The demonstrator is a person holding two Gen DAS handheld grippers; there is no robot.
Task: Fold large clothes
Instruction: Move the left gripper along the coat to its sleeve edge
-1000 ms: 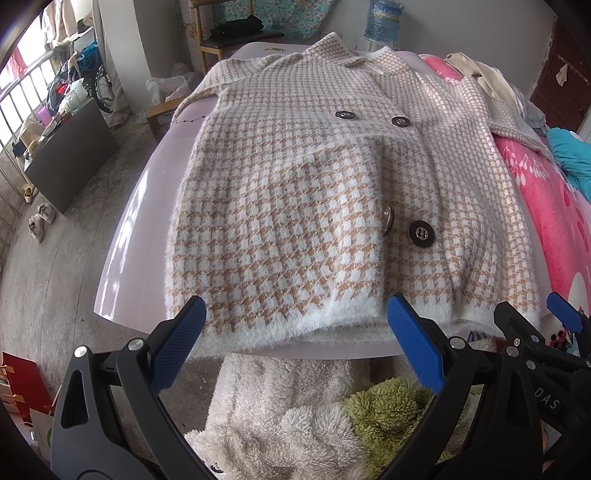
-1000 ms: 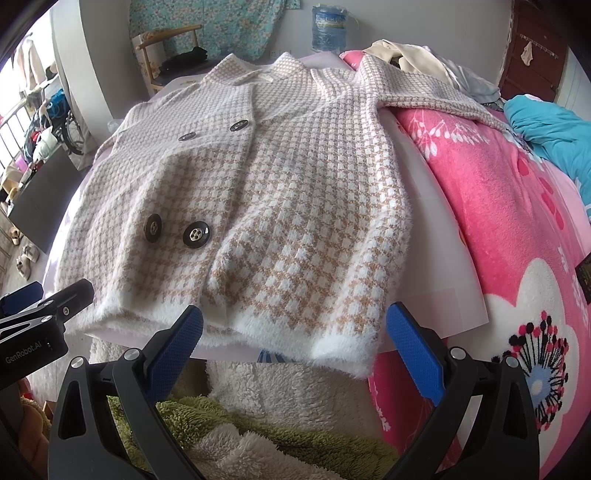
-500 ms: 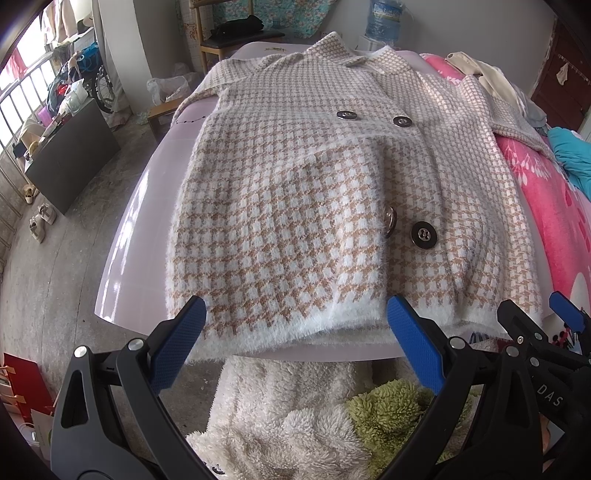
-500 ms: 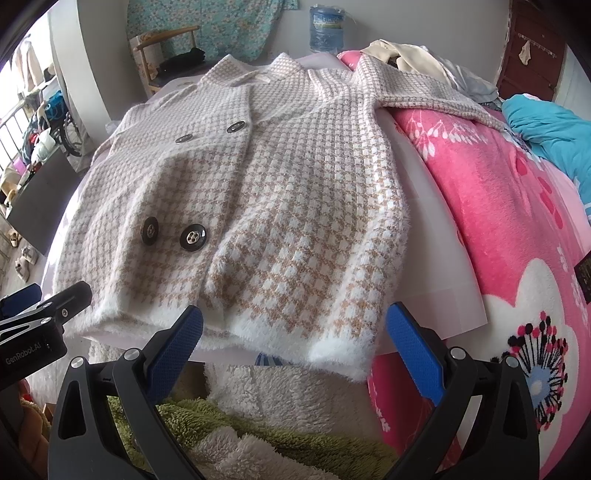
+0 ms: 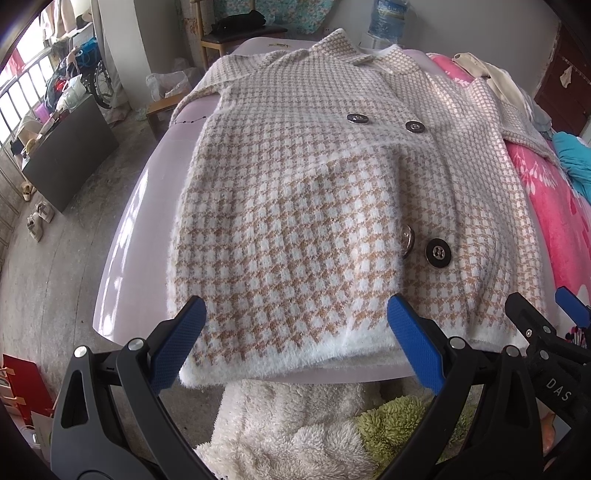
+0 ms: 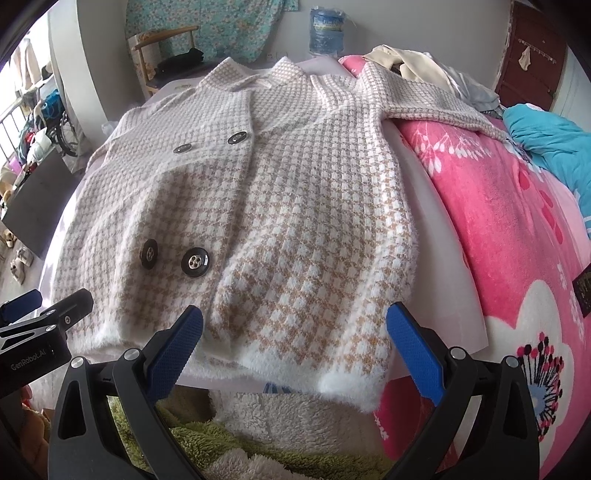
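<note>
A pink floral blanket is spread along the right side of the bed, beside a glossy pale lilac board. A crumpled teal cloth and a heap of cream garments are seen near the bed's far right corner. A large blue water bottle is stood against the far wall, next to a wooden chair (dark clothing is laid on its seat). Fluffy cream and green fleece is bunched below the board's near edge.
</note>
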